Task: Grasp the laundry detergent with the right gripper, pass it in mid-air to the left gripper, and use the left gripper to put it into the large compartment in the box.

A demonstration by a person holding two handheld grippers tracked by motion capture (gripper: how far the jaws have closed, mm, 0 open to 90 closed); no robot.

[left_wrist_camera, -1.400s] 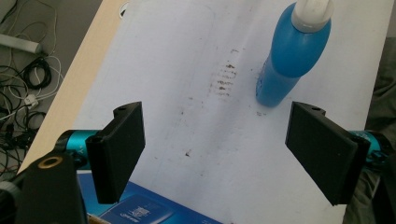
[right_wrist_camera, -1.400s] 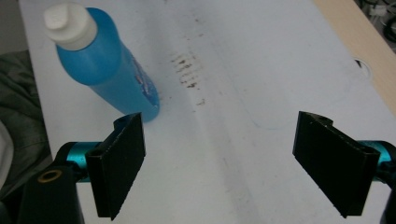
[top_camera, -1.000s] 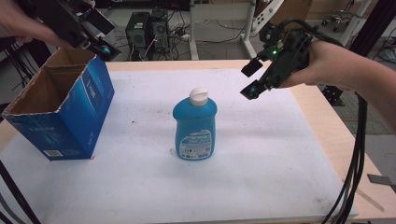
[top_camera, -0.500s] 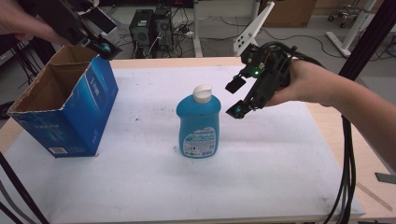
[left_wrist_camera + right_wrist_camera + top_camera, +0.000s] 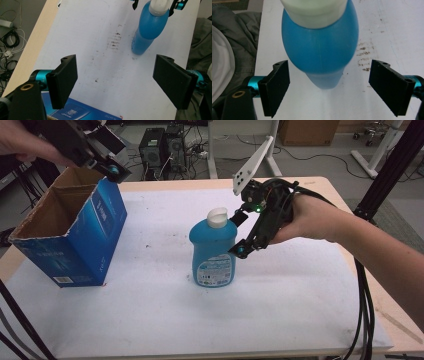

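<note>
A blue bottle (image 5: pixel 212 252) with a white cap stands upright at the middle of the table. My right gripper (image 5: pixel 240 234) is open at the bottle's right shoulder, one jaw by the cap and one lower by the body. In the right gripper view the bottle (image 5: pixel 320 47) sits between the wide-apart jaws of that gripper (image 5: pixel 328 86), touching neither. My left gripper (image 5: pixel 111 170) hovers over the far corner of an open blue cardboard box (image 5: pixel 75 235). The left gripper view has this gripper (image 5: pixel 117 80) open and empty, with the bottle (image 5: pixel 147 32) far ahead and the box edge (image 5: pixel 82 112) below.
A white mat (image 5: pixel 300 295) covers most of the wooden table (image 5: pixel 320 185). The box stands at the left edge. Black cables (image 5: pixel 365 295) hang off the right side. Computer towers (image 5: pixel 162 145) stand on the floor behind the table.
My right gripper has moved left and down, from the table's right side up to the bottle, so its open jaws now flank the bottle. The left gripper has stayed over the box.
</note>
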